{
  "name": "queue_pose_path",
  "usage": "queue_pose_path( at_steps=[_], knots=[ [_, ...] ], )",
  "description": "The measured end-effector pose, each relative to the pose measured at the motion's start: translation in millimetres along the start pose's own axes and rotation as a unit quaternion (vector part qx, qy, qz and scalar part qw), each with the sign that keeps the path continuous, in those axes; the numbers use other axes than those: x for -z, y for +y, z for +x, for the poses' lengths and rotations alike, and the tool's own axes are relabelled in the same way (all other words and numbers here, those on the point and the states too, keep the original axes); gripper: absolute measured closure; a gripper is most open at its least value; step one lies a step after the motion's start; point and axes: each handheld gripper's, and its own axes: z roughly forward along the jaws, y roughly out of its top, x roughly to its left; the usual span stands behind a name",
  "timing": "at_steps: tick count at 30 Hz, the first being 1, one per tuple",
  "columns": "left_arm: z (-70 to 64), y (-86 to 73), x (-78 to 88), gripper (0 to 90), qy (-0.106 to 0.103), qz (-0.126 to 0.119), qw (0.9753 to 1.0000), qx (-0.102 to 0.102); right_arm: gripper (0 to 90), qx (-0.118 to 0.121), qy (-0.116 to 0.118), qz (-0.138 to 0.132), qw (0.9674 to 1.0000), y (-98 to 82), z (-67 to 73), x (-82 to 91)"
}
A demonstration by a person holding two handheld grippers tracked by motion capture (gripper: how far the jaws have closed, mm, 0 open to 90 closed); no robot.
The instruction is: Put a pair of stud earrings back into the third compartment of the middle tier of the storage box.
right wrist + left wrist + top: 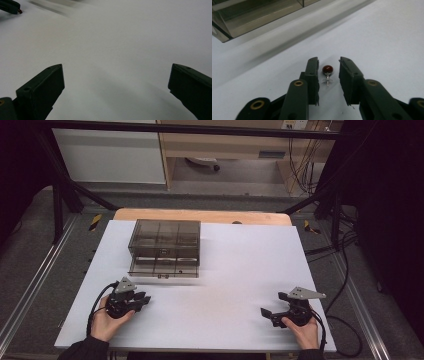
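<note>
Left gripper (328,65) low over the white table (235,270), jaws narrowed around a red-headed pin (328,70) lying between them, pads not touching it; smoky drawer box (165,248) just beyond. Right gripper (116,75) well apart, jaws spread wide, holding nothing.

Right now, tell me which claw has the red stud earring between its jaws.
The left claw: the red stud earring lies on the white table between its close-set jaws. The right claw stands wide open, nothing between its jaws.
</note>
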Motion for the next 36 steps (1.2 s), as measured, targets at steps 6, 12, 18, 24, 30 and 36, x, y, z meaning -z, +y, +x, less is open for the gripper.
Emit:
queue_pose_path(
  at_steps=[6,12,18,24,30,36],
  knots=[
    [1.1,-1.2,-1.5,76.3,-0.001,0.003,1.0000,0.004,1.1,0.000,-0.001,-0.001,1.0000,0.1,-0.3,0.2],
    [1.9,-1.3,-1.2,80.3,0.000,0.005,1.0000,0.003,1.2,0.000,0.000,-0.001,1.0000,0.1,0.0,0.3],
    [2.0,-0.7,-0.6,81.4,-0.001,0.009,1.0000,-0.002,1.2,-0.001,0.000,0.001,1.0000,0.0,0.4,0.0],
    [2.7,-0.3,-0.5,81.7,-0.005,0.009,0.9999,0.000,1.2,-0.002,0.000,0.001,1.0000,0.0,0.2,-0.1],
    [2.1,1.8,3.8,81.7,-0.008,0.005,1.0000,-0.002,1.2,-0.002,0.001,0.002,1.0000,0.0,0.2,-0.1],
    [0.3,4.3,7.9,81.8,-0.012,0.000,0.9999,-0.001,1.2,0.000,0.000,0.002,1.0000,-0.1,0.3,-0.8]
  ],
)
